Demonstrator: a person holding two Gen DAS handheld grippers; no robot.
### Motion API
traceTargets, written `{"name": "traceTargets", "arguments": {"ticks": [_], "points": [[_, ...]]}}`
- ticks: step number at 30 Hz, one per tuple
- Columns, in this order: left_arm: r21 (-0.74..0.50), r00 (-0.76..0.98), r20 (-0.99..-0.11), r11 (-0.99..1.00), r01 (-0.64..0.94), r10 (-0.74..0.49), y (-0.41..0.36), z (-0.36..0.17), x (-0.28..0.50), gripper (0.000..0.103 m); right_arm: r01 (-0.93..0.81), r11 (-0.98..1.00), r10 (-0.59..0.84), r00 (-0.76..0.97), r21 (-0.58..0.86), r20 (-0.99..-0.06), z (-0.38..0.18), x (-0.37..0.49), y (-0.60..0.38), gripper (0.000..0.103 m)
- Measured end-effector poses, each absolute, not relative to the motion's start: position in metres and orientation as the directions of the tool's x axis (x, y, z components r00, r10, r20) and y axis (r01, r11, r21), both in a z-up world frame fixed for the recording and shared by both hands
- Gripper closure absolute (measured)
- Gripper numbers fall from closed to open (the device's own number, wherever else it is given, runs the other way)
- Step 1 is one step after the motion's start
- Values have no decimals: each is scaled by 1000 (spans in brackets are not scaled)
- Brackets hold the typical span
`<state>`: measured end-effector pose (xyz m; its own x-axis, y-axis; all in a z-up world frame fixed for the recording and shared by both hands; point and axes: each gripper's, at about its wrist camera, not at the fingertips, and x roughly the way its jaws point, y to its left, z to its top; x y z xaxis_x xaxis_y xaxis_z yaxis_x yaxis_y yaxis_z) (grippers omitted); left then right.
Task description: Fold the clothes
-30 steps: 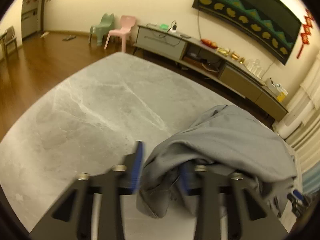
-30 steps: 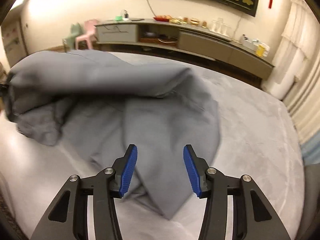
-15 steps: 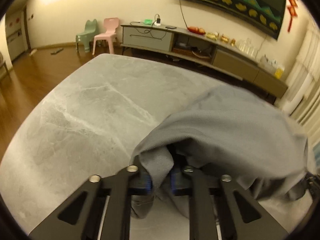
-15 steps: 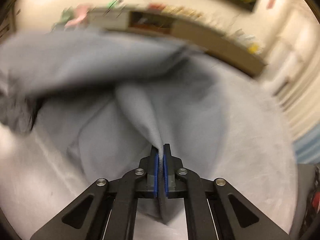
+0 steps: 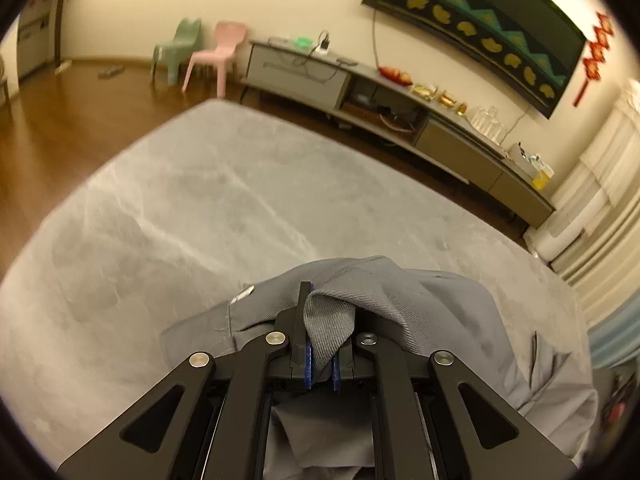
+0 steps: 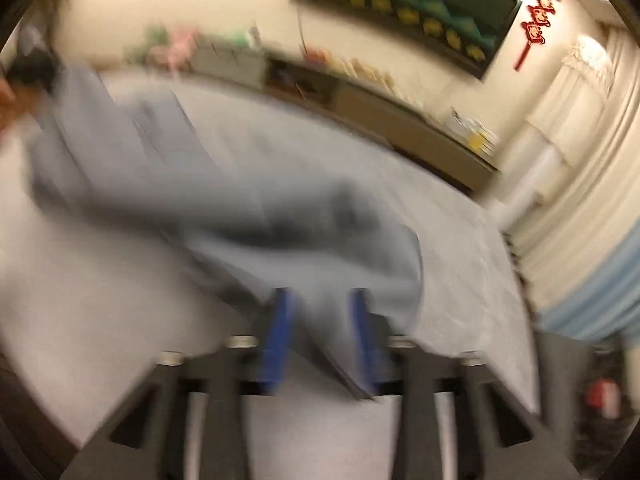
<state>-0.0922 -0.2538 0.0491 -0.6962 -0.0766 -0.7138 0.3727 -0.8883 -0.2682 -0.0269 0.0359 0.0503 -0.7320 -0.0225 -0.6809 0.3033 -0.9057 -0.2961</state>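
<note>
A grey garment (image 5: 440, 320) lies bunched on the pale grey padded surface (image 5: 200, 220). My left gripper (image 5: 321, 356) is shut on a fold of its cloth, which drapes over the right finger and hides its tip. The right wrist view is blurred by motion. There the garment (image 6: 180, 184) stretches from the far left down to my right gripper (image 6: 320, 320). Its jaws are opening, with the blue pads (image 6: 276, 340) standing well apart. A strip of grey cloth lies loose between them, and the pads do not press on it.
A long low cabinet (image 5: 400, 112) with small items runs along the far wall. A pink chair (image 5: 212, 56) and a green chair (image 5: 176, 48) stand on the wooden floor (image 5: 60, 120) at the left. Pale curtains (image 5: 600, 200) hang at the right.
My left gripper closed on a fold of the garment and keeps hold of it. My right gripper closed on the cloth, then opened again while swinging fast, blurring its view.
</note>
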Motion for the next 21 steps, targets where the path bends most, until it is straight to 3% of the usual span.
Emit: {"name": "traceTargets", "arguments": {"ticks": [1,3,5,9,10,11,12,14,17,19,21], "points": [[-262,-698,-711,-892,368,-79,-252,50,-92,96,317,-913,-70,-740,-256,-669,62,-23,35,29],[-257,-697,-713,-894,368,-83,-251,50,-94,96,348,-921,-162,-754,-177,-637,86,-16,34,27],[-253,-691,-718,-893,371,-84,-251,46,-98,96,348,-918,-148,-749,-193,-646,83,-31,35,26],[-256,-688,-721,-893,371,-80,-252,46,-97,96,365,-906,-72,-634,-215,-770,32,-108,66,26],[-262,-689,-721,-890,373,-77,-254,46,-96,96,365,-904,-45,-599,-223,-799,16,-125,71,42],[-268,-689,-721,-887,375,-74,-255,47,-95,96,354,-906,-20,-586,-234,-810,11,-137,79,70],[-274,-690,-720,-885,378,-72,-257,47,-95,96,331,-914,-15,-602,-233,-799,19,-134,86,90],[-297,-694,-716,-870,394,-70,-263,49,-93,96,285,-931,-4,-633,-229,-774,36,-128,100,92],[-324,-700,-710,-844,428,-82,-274,51,-89,96,273,-940,-99,-794,-205,-600,99,-57,95,93],[-330,-694,-715,-830,450,-91,-279,50,-90,96,302,-909,-121,-851,-288,-511,114,4,84,94],[-336,-684,-725,-824,456,-83,-281,46,-93,96,384,-823,-75,-803,-418,-591,81,43,70,91]]}}
